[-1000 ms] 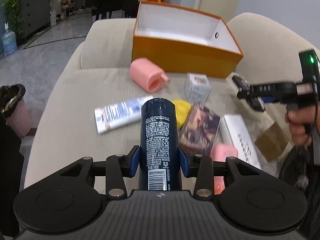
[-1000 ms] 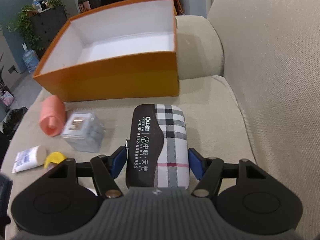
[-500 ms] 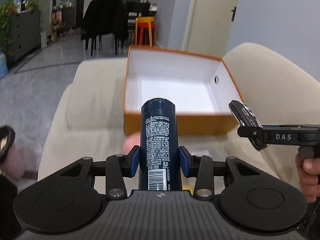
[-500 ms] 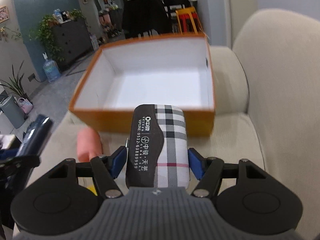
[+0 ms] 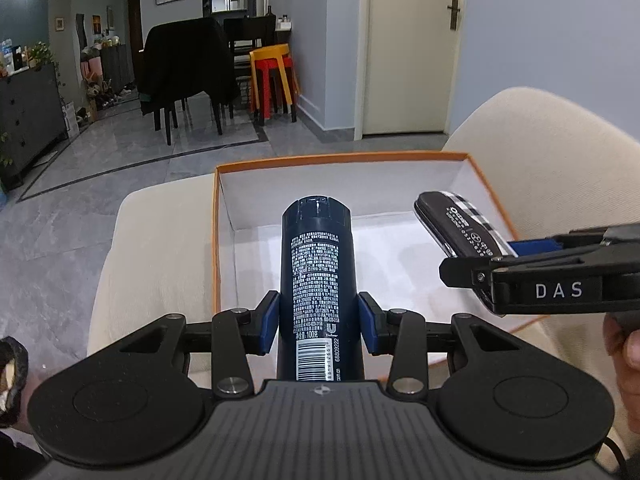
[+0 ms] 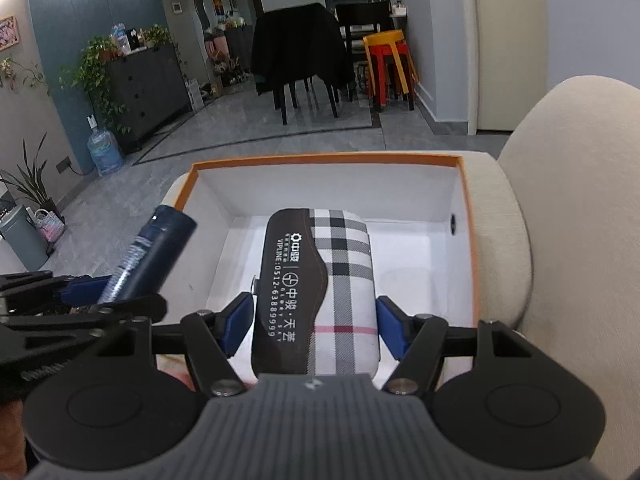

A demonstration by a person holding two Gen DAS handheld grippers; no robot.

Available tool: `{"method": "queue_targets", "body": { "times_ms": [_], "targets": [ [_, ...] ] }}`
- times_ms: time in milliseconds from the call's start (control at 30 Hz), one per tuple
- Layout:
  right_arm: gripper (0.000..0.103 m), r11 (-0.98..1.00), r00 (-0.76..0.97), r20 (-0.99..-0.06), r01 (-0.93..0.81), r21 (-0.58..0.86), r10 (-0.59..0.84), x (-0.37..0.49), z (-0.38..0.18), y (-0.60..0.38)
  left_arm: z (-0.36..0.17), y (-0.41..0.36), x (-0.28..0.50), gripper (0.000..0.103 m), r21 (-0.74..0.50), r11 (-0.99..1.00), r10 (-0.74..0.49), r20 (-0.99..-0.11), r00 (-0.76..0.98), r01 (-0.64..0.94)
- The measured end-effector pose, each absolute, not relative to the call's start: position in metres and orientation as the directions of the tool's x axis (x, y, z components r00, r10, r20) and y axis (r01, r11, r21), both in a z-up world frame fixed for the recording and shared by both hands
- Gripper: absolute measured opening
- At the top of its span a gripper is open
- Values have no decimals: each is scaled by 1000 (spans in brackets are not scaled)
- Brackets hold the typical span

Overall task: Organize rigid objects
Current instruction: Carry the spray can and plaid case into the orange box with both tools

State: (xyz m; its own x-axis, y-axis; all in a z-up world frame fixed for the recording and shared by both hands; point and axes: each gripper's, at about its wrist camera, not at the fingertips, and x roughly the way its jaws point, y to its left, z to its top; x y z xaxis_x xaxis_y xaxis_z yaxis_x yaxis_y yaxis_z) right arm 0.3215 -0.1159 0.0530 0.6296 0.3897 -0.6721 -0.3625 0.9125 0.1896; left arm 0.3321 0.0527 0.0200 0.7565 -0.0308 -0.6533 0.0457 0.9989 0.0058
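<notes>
Inside, the orange box (image 5: 218, 240) on the sofa (image 6: 560, 200) shows bare white floor, while above its near edge the left gripper (image 5: 319, 316) clamps a dark blue bottle (image 5: 318, 264) and the right gripper (image 6: 316, 320) clamps a plaid case (image 6: 320, 288) beside it.

A dark navy cylindrical bottle (image 5: 318, 268) with white small print and a barcode is held in the air over an open orange box (image 5: 217, 240) with a white, empty interior. Beside it, a flat plaid case (image 6: 316, 288) with a dark brown flap is also held over the box.
</notes>
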Motion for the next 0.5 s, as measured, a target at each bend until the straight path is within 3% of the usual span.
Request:
{"method": "queue_targets", "body": {
  "times_ms": [500],
  "targets": [
    [66,925,560,-750,-331,187,352,368,18,-87,-4,38,358,47,154,987,69,-689,721,53]
  ]
}}
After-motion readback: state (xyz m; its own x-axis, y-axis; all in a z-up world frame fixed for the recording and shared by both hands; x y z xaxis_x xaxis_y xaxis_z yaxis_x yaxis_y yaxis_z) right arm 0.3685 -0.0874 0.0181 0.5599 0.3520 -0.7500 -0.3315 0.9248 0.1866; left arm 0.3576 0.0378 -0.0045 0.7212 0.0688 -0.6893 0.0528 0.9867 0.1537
